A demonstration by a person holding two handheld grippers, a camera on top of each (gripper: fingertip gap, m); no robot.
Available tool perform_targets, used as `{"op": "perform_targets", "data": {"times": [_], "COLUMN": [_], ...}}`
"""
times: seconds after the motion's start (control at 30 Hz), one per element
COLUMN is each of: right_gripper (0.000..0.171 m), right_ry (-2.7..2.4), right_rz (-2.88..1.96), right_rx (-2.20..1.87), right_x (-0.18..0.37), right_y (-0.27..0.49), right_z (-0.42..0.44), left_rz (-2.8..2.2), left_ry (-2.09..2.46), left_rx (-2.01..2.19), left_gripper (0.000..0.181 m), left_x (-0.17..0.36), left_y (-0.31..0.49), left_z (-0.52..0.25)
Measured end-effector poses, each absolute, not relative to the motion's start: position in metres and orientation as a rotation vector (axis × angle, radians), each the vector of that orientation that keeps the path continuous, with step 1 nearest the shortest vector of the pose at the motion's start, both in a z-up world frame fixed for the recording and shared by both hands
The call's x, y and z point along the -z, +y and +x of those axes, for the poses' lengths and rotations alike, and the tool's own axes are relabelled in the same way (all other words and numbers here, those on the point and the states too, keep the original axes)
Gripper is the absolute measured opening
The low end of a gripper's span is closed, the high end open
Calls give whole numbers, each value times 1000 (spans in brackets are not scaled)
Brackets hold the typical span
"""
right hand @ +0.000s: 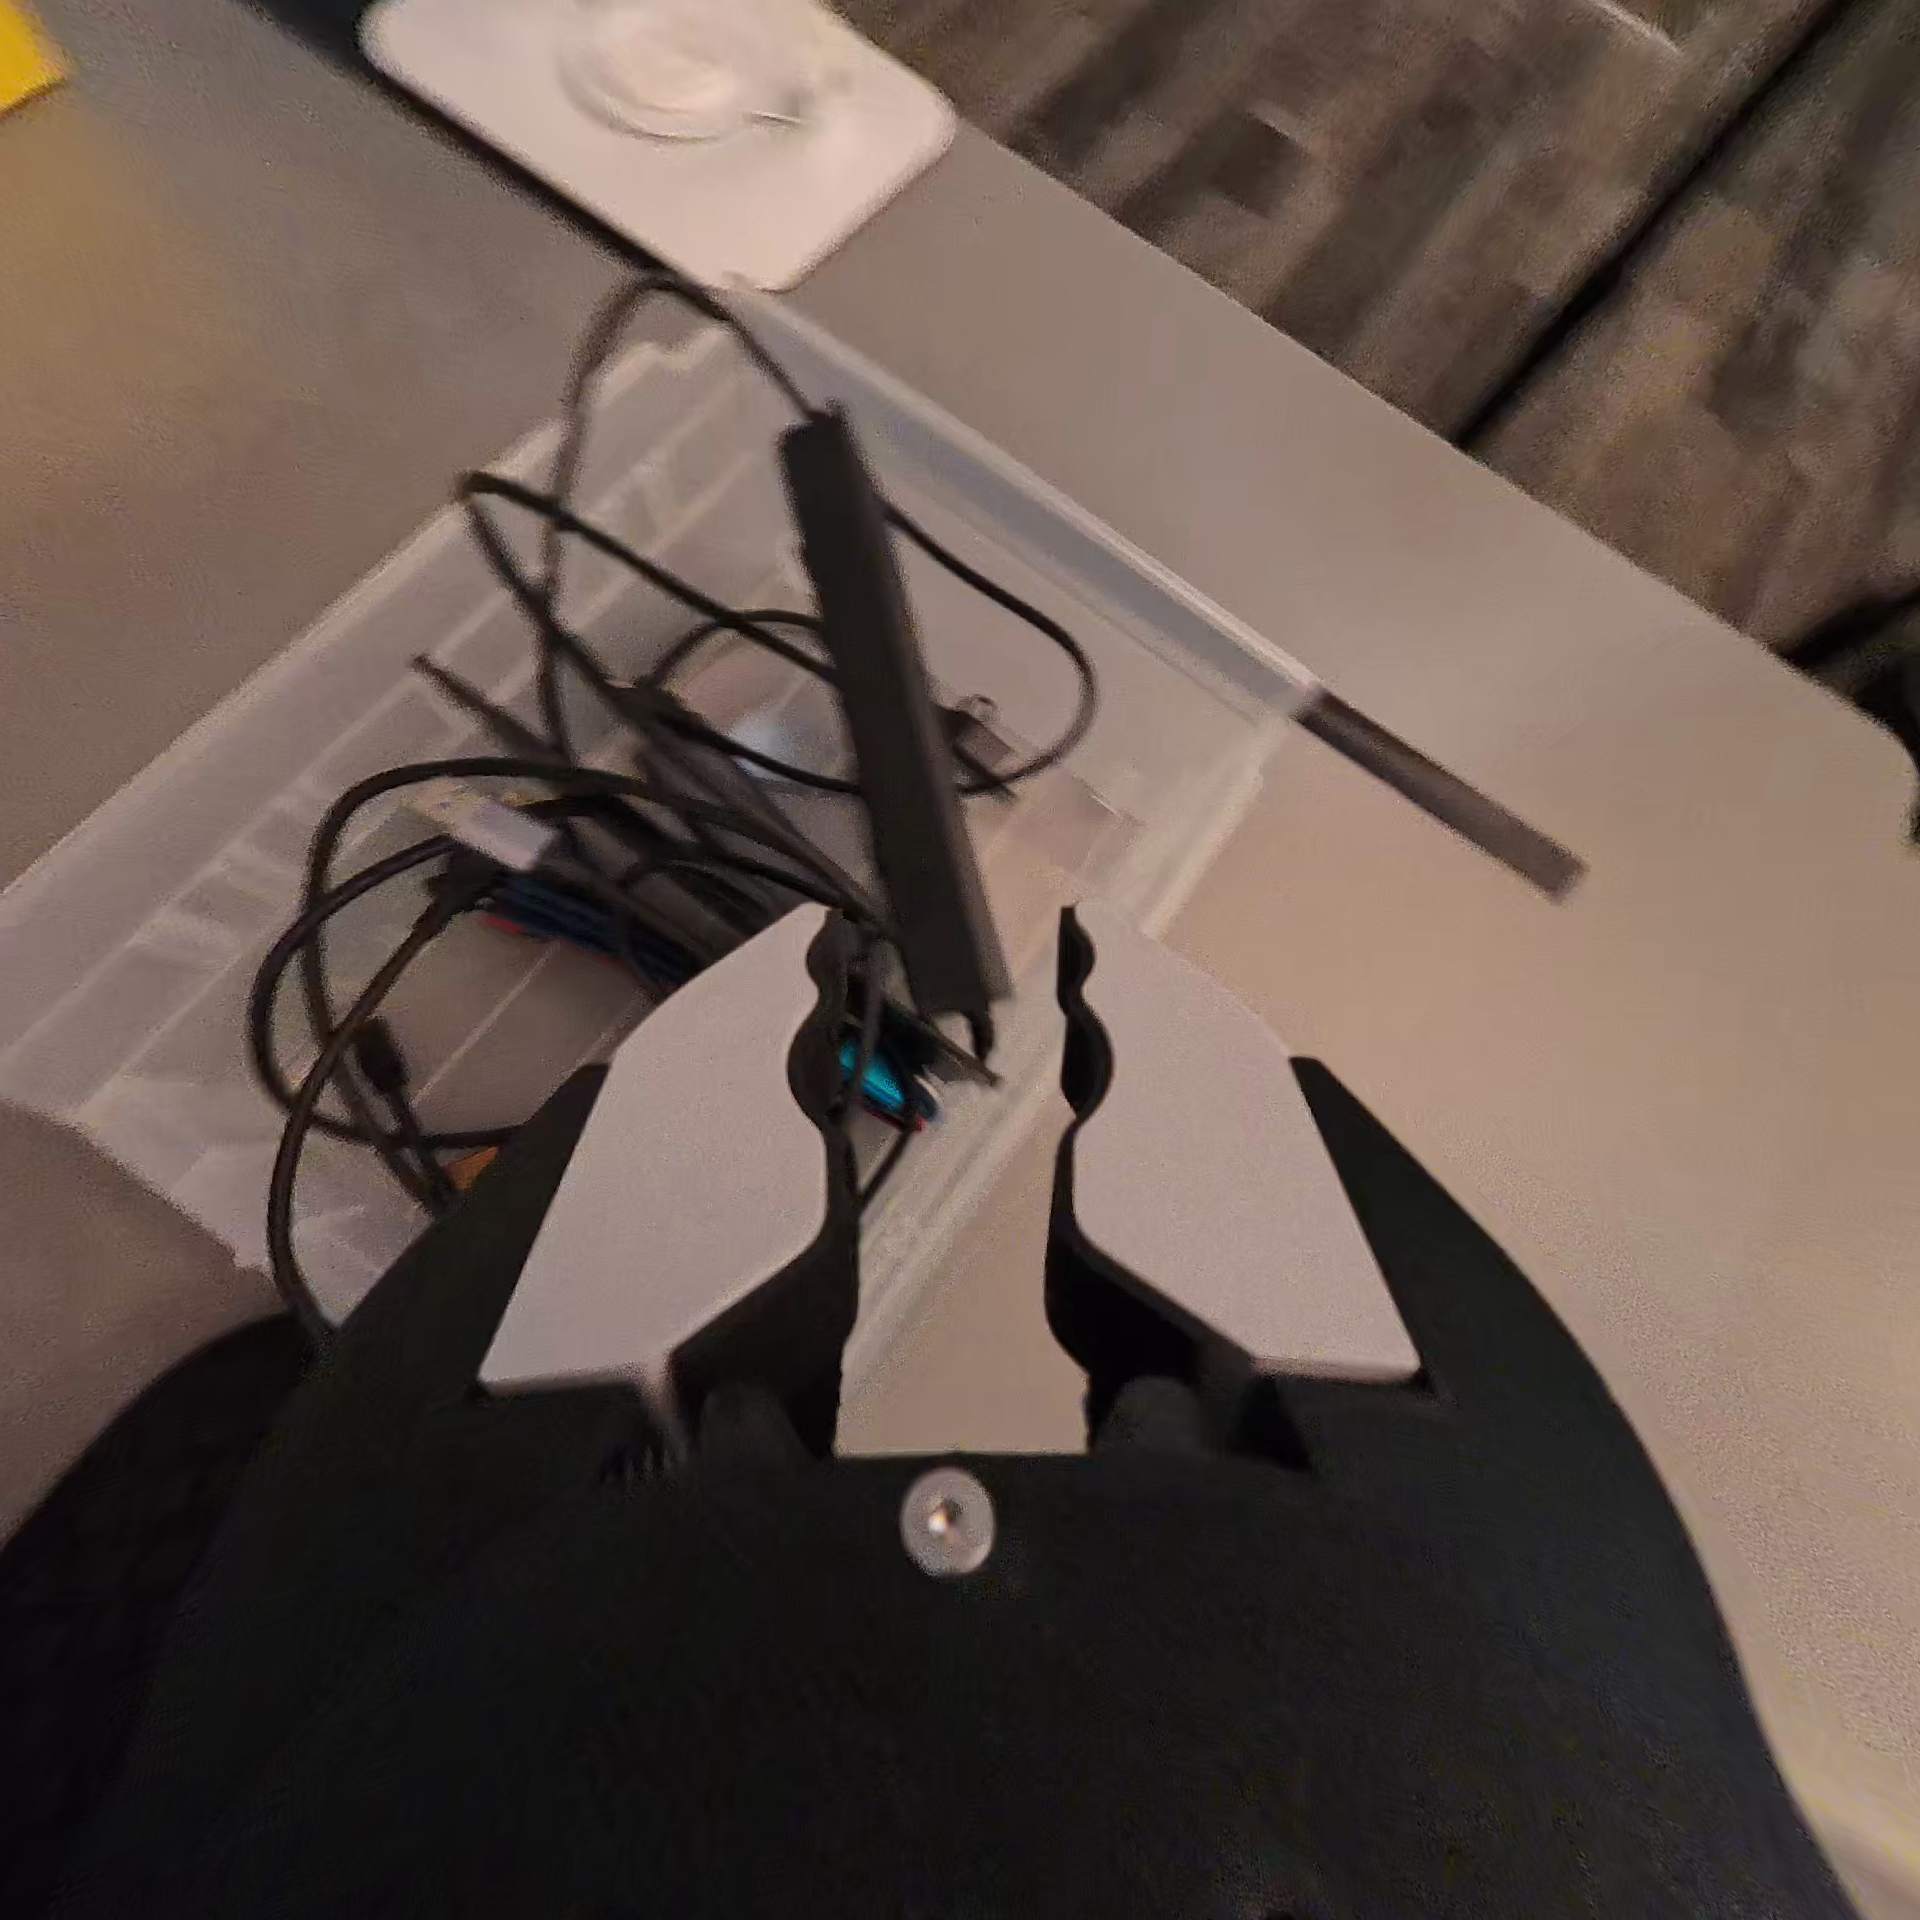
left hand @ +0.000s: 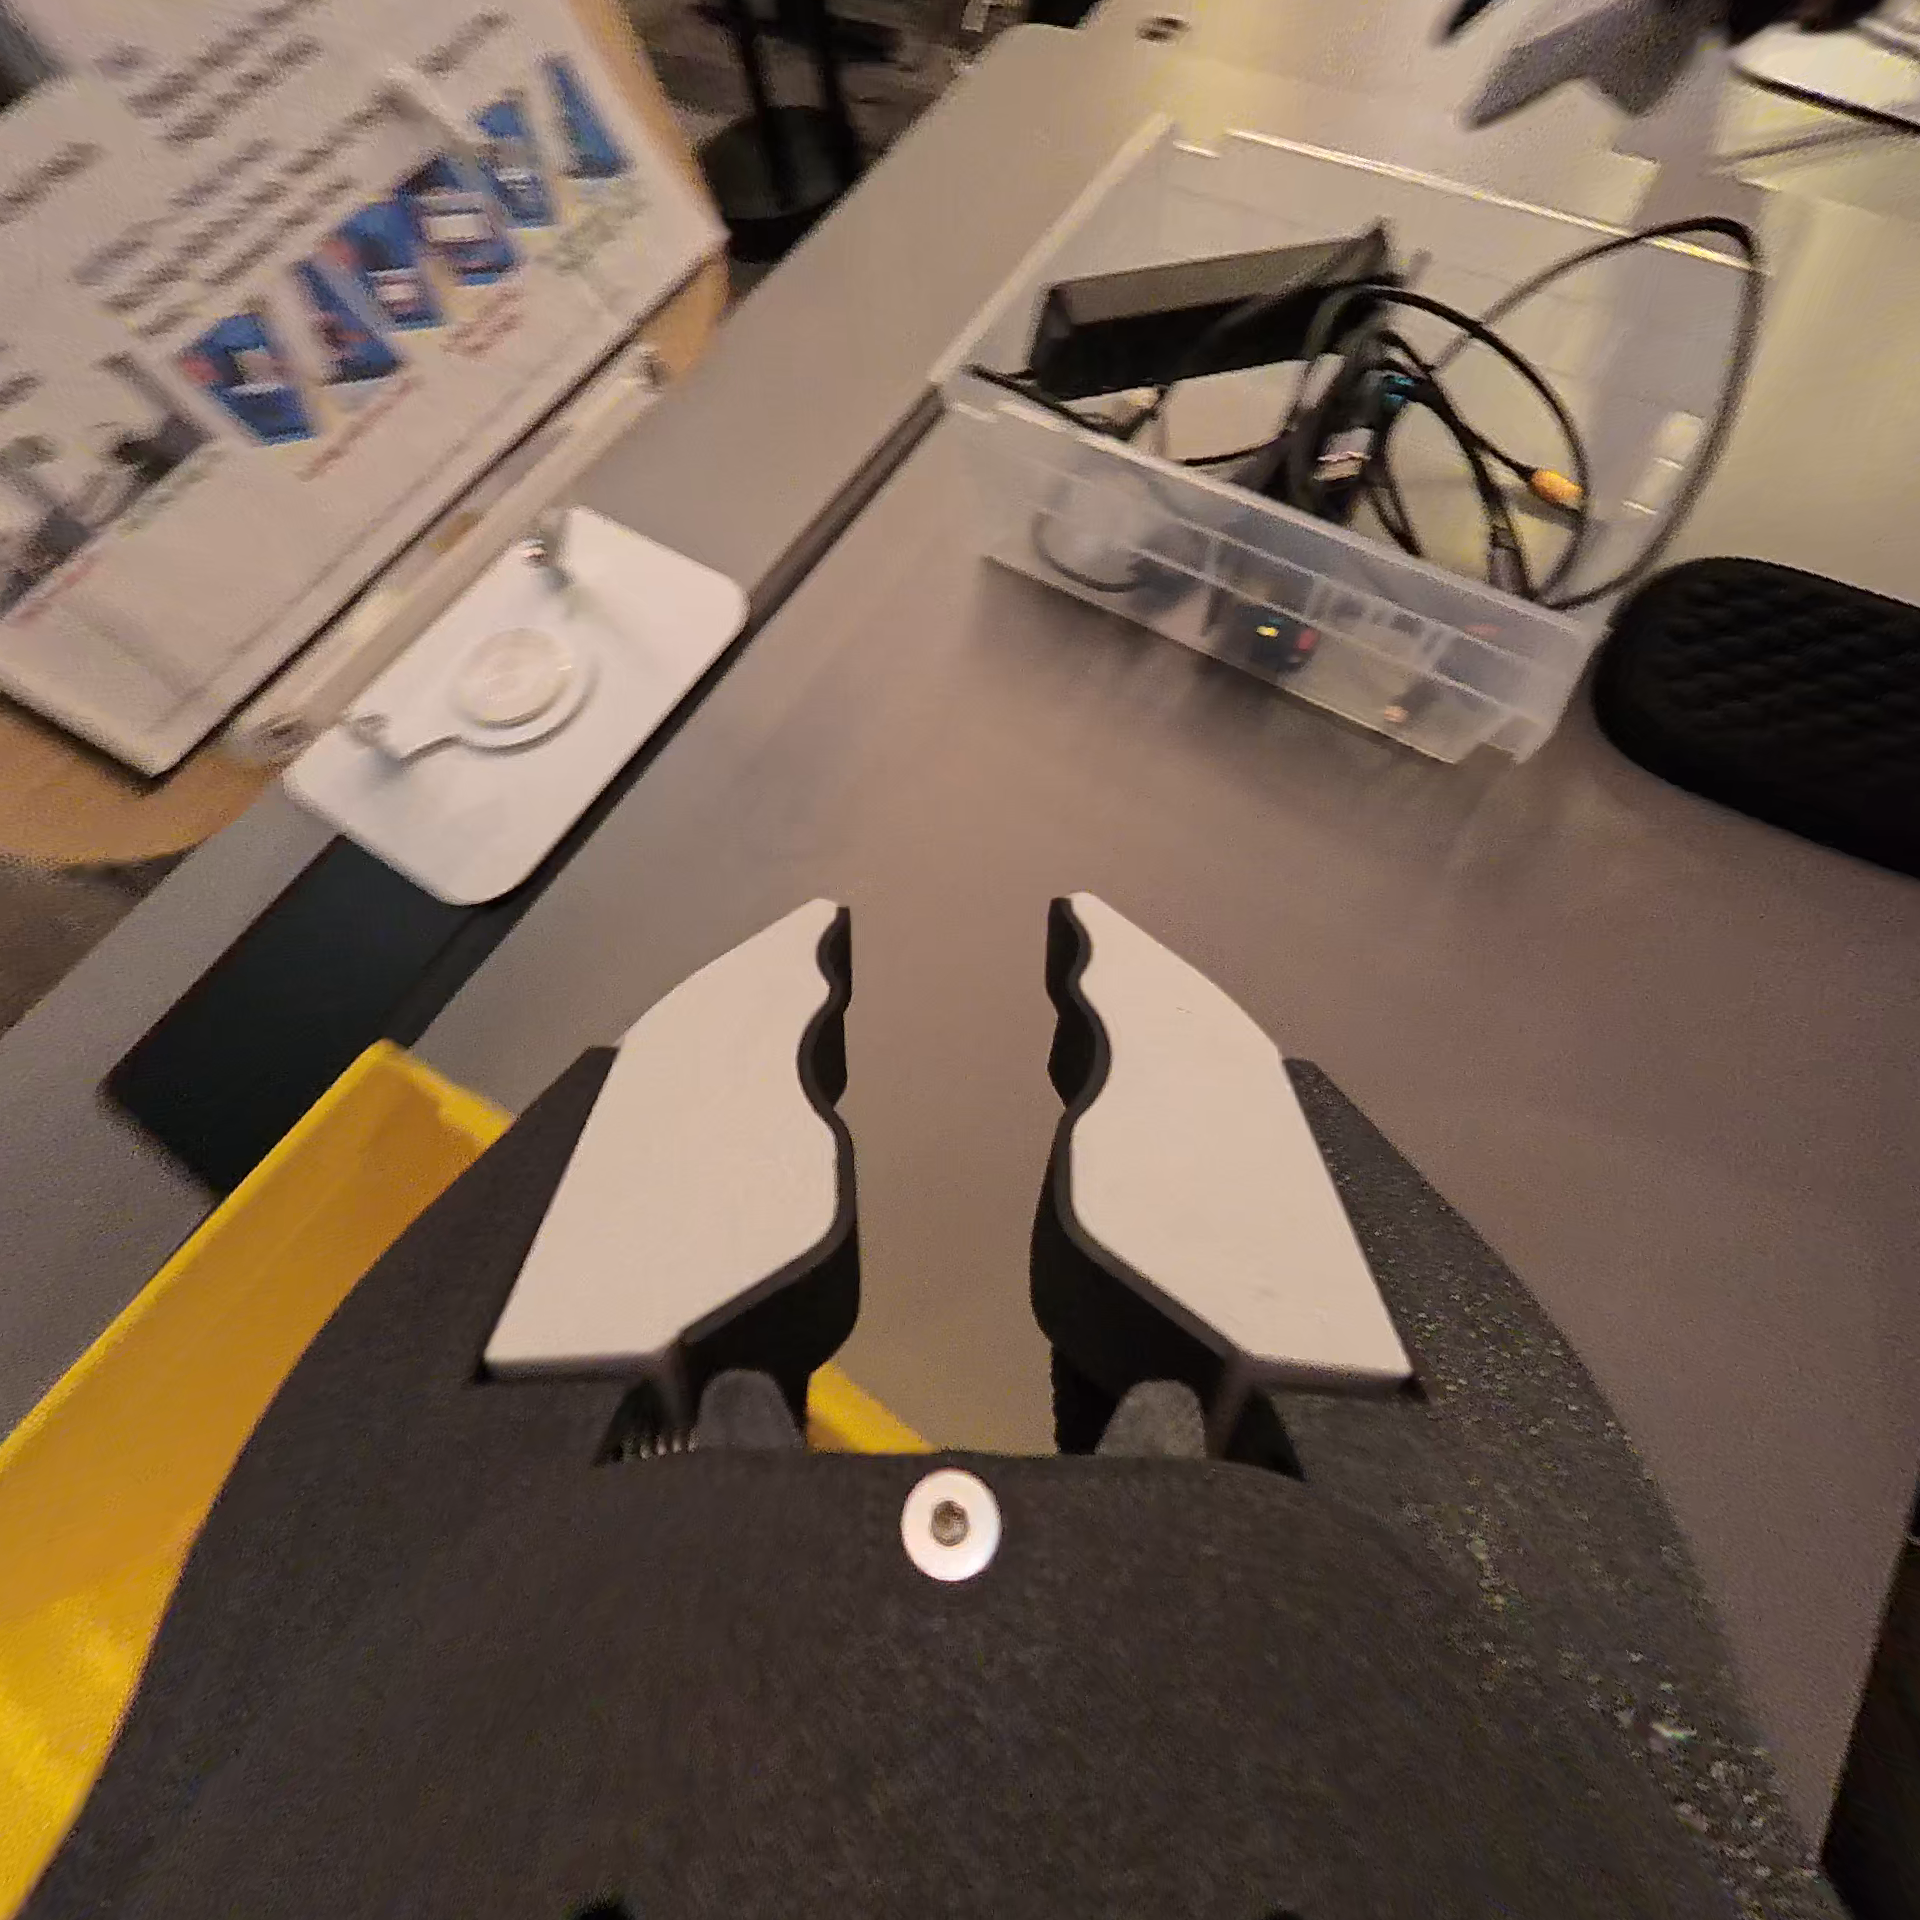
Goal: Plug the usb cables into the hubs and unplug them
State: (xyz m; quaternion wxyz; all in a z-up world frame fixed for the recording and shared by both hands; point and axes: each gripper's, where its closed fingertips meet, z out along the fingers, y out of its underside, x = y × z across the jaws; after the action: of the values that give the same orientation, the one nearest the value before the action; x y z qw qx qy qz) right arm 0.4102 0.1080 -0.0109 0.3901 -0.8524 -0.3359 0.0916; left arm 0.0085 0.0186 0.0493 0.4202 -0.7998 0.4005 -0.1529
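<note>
In the left wrist view, the left gripper (left hand: 949, 920) fills the lower half of the frame, its two grey fingers (left hand: 717, 1143) parted with nothing between them, held above a bare grey table (left hand: 1299, 1039). In the upper right of that frame sits a clear tray (left hand: 1288, 592) on the table. A black hub (left hand: 1205, 301) leans inside it at the far end, and a tangle of black cables (left hand: 1496, 416) loops over its right side, with a small orange plug (left hand: 1553, 484) among them. A black mesh pad (left hand: 1787, 686) lies just right of the tray. To the left of centre is a white plate (left hand: 520, 696), above it a blurred printed box (left hand: 301, 301), and a yellow bin (left hand: 156, 1403) shows at the lower left edge. In the right wrist view, the right gripper (right hand: 940, 920) is also spread apart and holds nothing; it hangs over the near end of the tray (right hand: 208, 904), which runs across the middle left of the frame. The hub (right hand: 883, 717) runs from the upper centre down to a spot between the fingertips, though whether they touch it cannot be told through the blur. The cables (right hand: 343, 935) coil at the left, and a blue plug (right hand: 873, 1070) shows just beside the left finger (right hand: 686, 1143). The white plate (right hand: 665, 135) lies at the top of this frame.
</note>
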Motion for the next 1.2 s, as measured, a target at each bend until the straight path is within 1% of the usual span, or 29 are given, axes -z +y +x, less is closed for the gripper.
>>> {"op": "perform_targets", "data": {"times": [0.07, 0.13, 0.2, 0.27, 0.33, 0.37, 0.4, 0.53, 0.6, 0.77, 0.93, 1.07, 1.2], "right_gripper": [40, 40, 42, 48, 48, 51, 44, 29, 13, 12, 6, 7, 7], "right_ry": [-687, -595, -589, -578, -554, -527, -483, -338, -307, -191, -262, -283, -286], "right_rz": [-2245, -2276, -2317, -2470, -2597, -2630, -2638, -2753, -2782, -2847, -2906, -2982, -3050], "right_rx": [-166, -201, -269, -190, -110, -159, -249, -483, -584, -497, -299, -182, -126], "right_x": [18, 28, 41, 61, 79, 84, 85, 98, 101, 105, 109, 119, 126], "right_y": [111, 110, 106, 100, 93, 91, 92, 84, 81, 80, 74, 69, 64], "right_z": [435, 439, 434, 448, 465, 464, 460, 450, 439, 440, 444, 444, 443], "left_rz": [-2032, -2059, -2082, -2113, -2151, -2172, -2195, -2263, -2330, -2454, -2465, -2518, -2545], "left_ry": [898, 804, 715, 603, 494, 439, 384, 180, 55, -166, -303, -347, -400], "left_rx": [309, 234, 155, 50, -36, -76, -112, -177, -122, -90, -39, -11, 39], "left_gripper": [36, 36, 36, 36, 36, 36, 36, 34, 31, 28, 37, 48, 50], "left_x": [-55, -60, -64, -68, -69, -69, -67, -56, -39, 2, 19, 37, 53], "left_y": [24, 25, 24, 22, 17, 14, 11, 2, -3, -16, -23, -28, -26], "left_z": [-19, -46, -72, -100, -127, -141, -155, -203, -222, -268, -295, -306, -314]}}
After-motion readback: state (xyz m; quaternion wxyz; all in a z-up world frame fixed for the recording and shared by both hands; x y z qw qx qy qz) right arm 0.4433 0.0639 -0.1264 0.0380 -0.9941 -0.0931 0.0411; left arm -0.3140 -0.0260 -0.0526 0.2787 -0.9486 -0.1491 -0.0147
